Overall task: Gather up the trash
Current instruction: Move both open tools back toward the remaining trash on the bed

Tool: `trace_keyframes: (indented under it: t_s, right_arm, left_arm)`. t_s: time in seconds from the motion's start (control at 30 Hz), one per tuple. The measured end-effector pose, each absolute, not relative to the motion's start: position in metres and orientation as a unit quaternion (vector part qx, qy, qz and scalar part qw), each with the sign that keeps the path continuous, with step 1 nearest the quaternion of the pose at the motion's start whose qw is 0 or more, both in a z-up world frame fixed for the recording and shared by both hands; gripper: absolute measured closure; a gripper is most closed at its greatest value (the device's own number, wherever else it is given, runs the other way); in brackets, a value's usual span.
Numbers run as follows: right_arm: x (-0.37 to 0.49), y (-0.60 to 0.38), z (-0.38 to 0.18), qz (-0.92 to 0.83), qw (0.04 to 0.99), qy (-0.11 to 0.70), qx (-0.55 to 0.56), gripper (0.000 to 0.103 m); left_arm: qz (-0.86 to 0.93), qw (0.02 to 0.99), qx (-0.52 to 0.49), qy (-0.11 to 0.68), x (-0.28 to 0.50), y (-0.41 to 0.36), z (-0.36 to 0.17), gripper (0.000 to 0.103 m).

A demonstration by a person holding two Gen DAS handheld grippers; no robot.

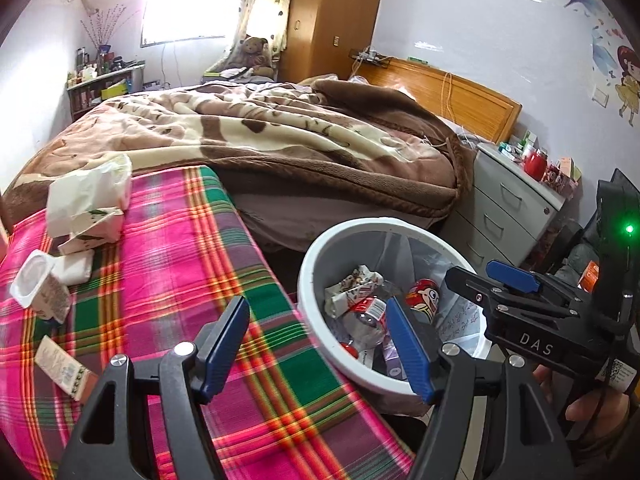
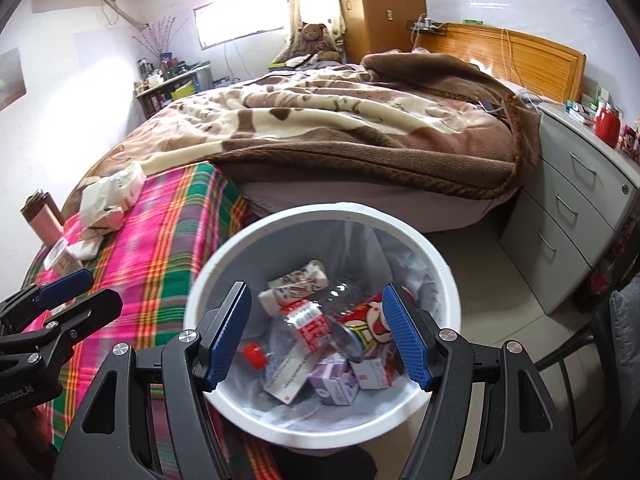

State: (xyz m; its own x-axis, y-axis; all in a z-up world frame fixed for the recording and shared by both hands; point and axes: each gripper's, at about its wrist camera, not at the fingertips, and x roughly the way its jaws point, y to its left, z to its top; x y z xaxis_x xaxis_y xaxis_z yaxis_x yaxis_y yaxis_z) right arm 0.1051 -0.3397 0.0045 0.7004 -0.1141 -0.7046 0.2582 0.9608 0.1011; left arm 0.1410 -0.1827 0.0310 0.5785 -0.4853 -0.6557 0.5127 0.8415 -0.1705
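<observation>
both grippers empty, jaws apart. the yogurt cup (image 1: pixel 38 284) lies on its side far left of the left gripper (image 1: pixel 316 344), the nearer one; the right gripper (image 2: pixel 316 336) hangs over the bin (image 2: pixel 436 264).

bin (image 2: pixel 440 264): on the floor, just right of the counter (image 1: pixel 168 280) | in the bin: bottle (image 2: pixel 316 320), can (image 2: pixel 368 320), small boxes (image 2: pixel 340 384) | left of the bin, on the counter: paper bag (image 1: pixel 88 192), cup (image 1: pixel 36 284), flat carton (image 1: pixel 60 368) | behind the bin: bed (image 2: pixel 320 128) | right of the bin: drawer cabinet (image 2: pixel 580 208)
</observation>
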Motion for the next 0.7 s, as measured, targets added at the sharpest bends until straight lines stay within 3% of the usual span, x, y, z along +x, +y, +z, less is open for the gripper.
trace_keyframes:
  t_s: [0.7]
  right_arm:
    - [0.111,-0.284,0.017,-0.047,0.931,0.352,0.083,0.033]
  left_arm:
    - [-0.225,0.909,-0.007,0.351,0.140,-0.106,0.033,0.029]
